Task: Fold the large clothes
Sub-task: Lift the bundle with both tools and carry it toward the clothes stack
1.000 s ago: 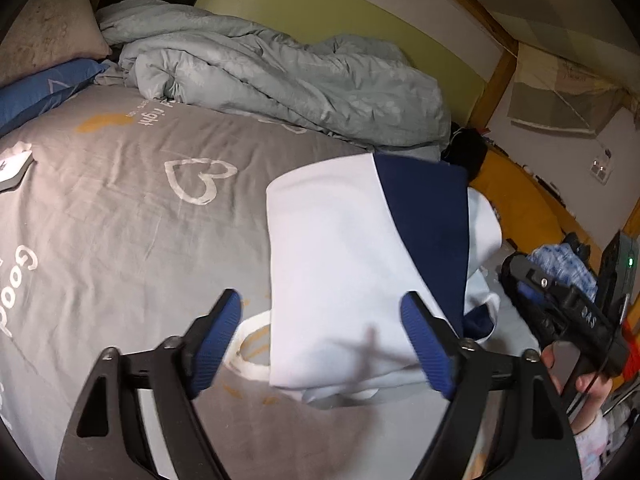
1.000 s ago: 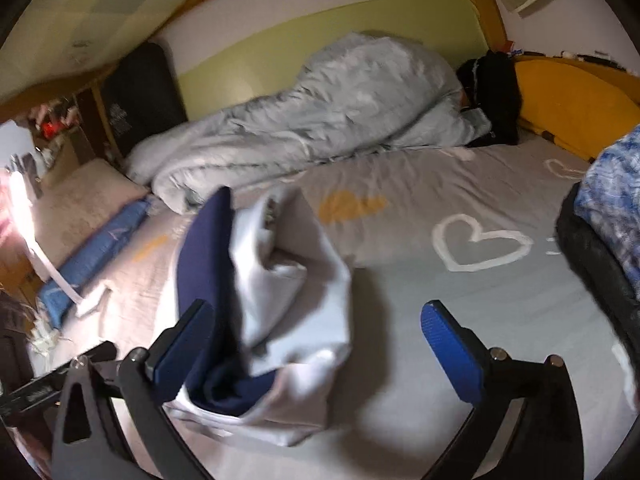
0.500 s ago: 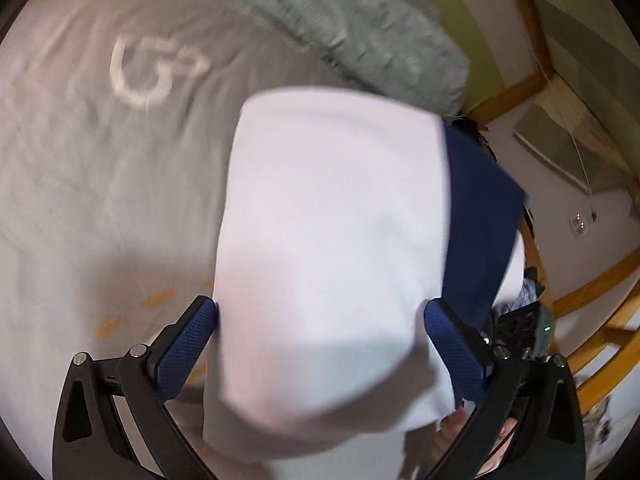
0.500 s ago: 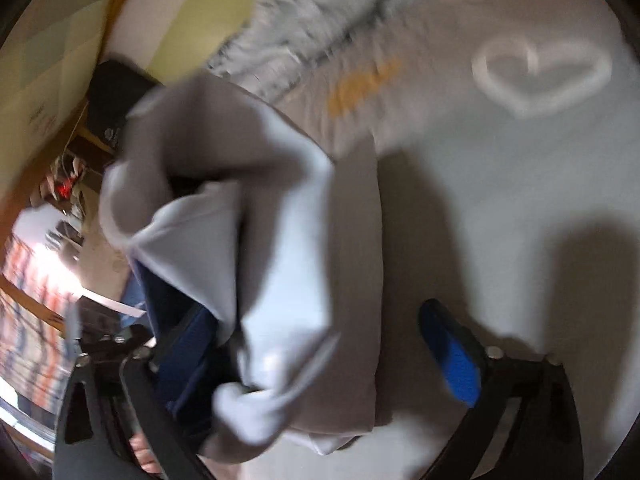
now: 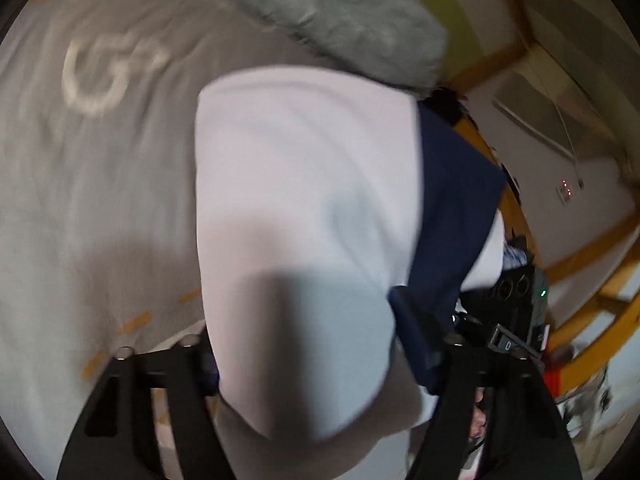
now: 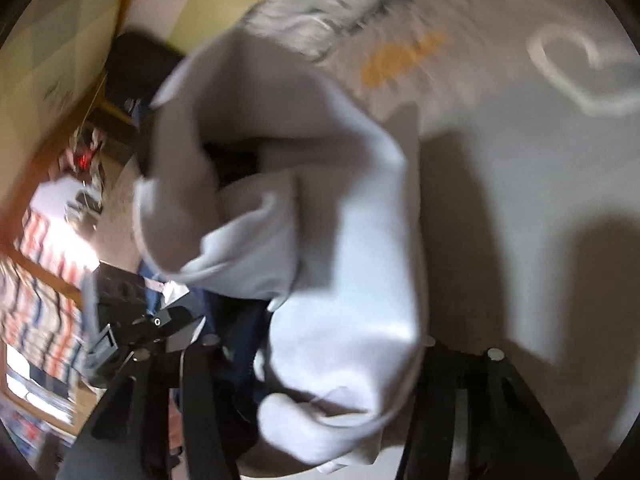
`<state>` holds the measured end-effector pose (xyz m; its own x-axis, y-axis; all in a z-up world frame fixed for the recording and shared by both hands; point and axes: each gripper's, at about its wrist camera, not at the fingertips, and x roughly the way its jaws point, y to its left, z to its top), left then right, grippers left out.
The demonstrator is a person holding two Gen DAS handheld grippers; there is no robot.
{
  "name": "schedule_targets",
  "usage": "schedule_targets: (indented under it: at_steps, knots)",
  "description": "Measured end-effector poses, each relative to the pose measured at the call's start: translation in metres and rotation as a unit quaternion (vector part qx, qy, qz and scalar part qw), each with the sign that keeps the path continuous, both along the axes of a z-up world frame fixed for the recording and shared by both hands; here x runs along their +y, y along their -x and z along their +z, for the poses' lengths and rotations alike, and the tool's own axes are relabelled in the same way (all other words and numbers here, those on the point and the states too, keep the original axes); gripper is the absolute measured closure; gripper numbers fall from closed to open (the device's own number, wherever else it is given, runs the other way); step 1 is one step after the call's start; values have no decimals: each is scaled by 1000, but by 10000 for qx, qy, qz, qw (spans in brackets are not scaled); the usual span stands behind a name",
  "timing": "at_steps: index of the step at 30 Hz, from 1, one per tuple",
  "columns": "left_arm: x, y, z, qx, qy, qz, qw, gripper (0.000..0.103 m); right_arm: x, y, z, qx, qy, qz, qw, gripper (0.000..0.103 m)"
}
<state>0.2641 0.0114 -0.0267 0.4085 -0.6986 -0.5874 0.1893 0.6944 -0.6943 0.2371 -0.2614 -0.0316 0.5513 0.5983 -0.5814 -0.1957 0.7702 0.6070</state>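
My left claw [image 5: 308,356] pinches the folded white-and-navy garment [image 5: 304,208], which bulges between the fingers and hides my view of the near bed. My right claw [image 6: 320,344] clamps the same bundle [image 6: 336,264] from its other side, where layered edges gape open. Beyond the garment, bare grey sheet [image 5: 80,200] with a heart print [image 5: 104,76] gives free room. The rumpled duvet [image 5: 344,20] lies past the garment's far edge.
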Motion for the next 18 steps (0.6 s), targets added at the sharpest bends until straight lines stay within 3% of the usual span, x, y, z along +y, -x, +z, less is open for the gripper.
schedule_targets:
  at_steps: [4, 9, 14, 18]
  knots:
    - [-15, 11, 41, -369, 6, -66, 9993, 41, -5, 14, 38, -214, -41, -5, 9998, 54]
    - [-63, 25, 109, -1140, 90, -425, 9925, 41, -38, 59, 108, -887, 112, -343, 9954, 54]
    - [-152, 28, 172, -1546, 550, -1145, 9798, 41, -102, 119, 195, -1416, 707, -1035, 9820, 55]
    - [-250, 26, 207, -1699, 942, -1843, 9635, 41, -166, 166, 252, -1581, 1304, -1843, 9613, 55]
